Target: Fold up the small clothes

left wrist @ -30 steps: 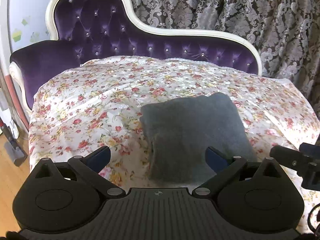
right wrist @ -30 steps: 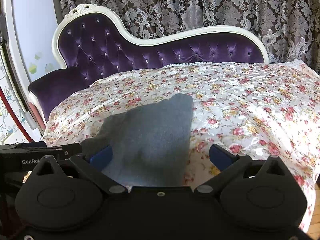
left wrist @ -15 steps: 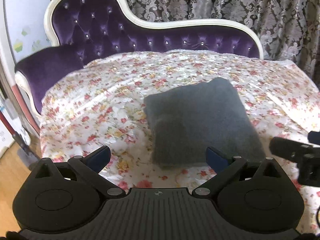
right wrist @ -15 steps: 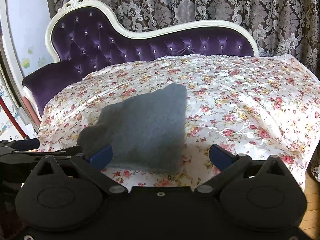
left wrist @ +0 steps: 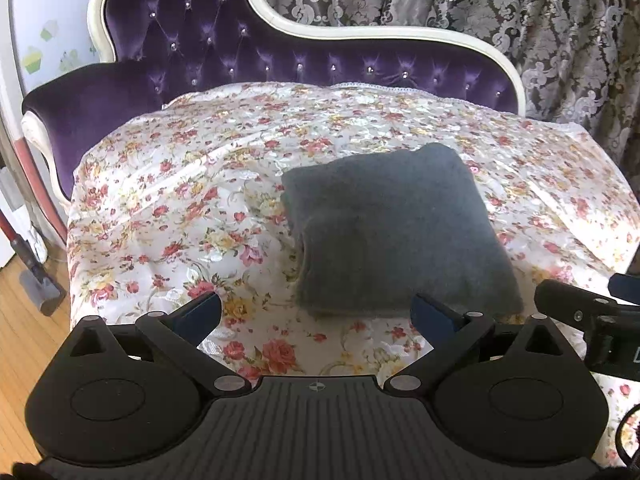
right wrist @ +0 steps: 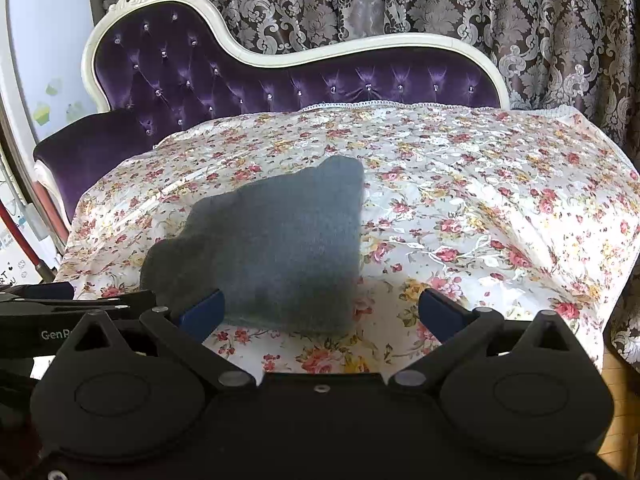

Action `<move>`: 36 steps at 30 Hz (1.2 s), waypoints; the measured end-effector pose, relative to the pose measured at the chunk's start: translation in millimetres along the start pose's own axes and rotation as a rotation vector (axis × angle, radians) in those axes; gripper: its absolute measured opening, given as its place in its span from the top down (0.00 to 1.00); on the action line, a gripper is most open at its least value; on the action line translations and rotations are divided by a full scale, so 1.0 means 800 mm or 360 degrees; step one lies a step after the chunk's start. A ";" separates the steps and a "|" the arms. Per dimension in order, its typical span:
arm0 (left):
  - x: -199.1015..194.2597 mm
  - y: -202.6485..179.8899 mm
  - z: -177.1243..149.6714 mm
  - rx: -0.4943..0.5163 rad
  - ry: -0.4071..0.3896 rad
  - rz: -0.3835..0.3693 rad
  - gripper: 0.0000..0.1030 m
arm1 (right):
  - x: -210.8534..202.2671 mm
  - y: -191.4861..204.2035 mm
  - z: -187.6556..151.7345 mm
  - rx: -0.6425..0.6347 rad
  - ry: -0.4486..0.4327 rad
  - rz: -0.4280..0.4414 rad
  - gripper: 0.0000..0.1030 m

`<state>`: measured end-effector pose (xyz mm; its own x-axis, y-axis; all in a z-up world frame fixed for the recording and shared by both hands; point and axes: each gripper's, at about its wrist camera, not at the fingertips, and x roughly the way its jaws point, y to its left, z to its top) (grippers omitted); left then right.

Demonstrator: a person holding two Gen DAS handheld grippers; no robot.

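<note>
A grey garment [left wrist: 396, 232], folded into a thick square, lies on the floral sheet [left wrist: 180, 208] over the purple chaise. It also shows in the right wrist view [right wrist: 276, 248]. My left gripper [left wrist: 316, 314] is open and empty, held just short of the fold's near edge. My right gripper [right wrist: 320, 310] is open and empty, near the fold's near right corner. The right gripper's fingers [left wrist: 576, 304] show at the right edge of the left wrist view, and the left gripper's fingers [right wrist: 72, 300] show at the left edge of the right wrist view.
The chaise has a tufted purple back [right wrist: 280, 80] with a white frame and a raised arm [left wrist: 80, 100] at the left. Patterned curtains [right wrist: 440, 0] hang behind. Wooden floor [left wrist: 20, 360] and a vacuum head [left wrist: 40, 288] lie at the left.
Both grippers have drawn back toward me and away from the folded garment, which now lies farther ahead with bare sheet between it and the fingers. The garment has not moved.
</note>
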<state>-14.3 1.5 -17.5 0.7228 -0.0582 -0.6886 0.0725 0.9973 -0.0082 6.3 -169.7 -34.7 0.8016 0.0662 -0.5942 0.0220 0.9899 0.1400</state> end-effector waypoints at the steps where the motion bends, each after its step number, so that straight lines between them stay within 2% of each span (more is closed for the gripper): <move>1: 0.001 0.001 0.000 -0.0007 0.0007 -0.0004 0.00 | 0.001 -0.001 0.000 0.0008 0.0005 -0.0001 0.00; 6: 0.005 0.005 0.000 -0.0037 0.0026 0.0006 0.00 | 0.004 -0.005 -0.002 0.0039 0.0027 -0.0021 0.00; 10: 0.005 0.008 -0.001 -0.0042 -0.0021 -0.0046 0.00 | 0.007 -0.007 -0.002 0.0057 0.0042 -0.0034 0.00; 23: 0.015 0.003 -0.004 -0.0034 0.0060 -0.0118 0.00 | 0.015 -0.010 -0.004 0.0087 0.0079 -0.0010 0.00; 28: 0.017 0.003 -0.004 -0.0046 0.0064 -0.0089 0.01 | 0.017 -0.009 -0.005 0.0097 0.0087 0.0004 0.00; 32: 0.016 0.004 -0.002 -0.0050 0.0054 -0.0007 0.01 | 0.020 -0.007 -0.006 0.0104 0.0094 0.0012 0.00; 36: 0.019 0.008 -0.001 -0.0071 0.0070 -0.0005 0.01 | 0.021 -0.006 -0.005 0.0104 0.0095 0.0015 0.00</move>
<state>-3.4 6.8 -28.4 0.6916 -0.0605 -0.7197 0.0434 0.9982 -0.0421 17.2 -172.7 -48.5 0.7650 0.0851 -0.6384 0.0550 0.9790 0.1964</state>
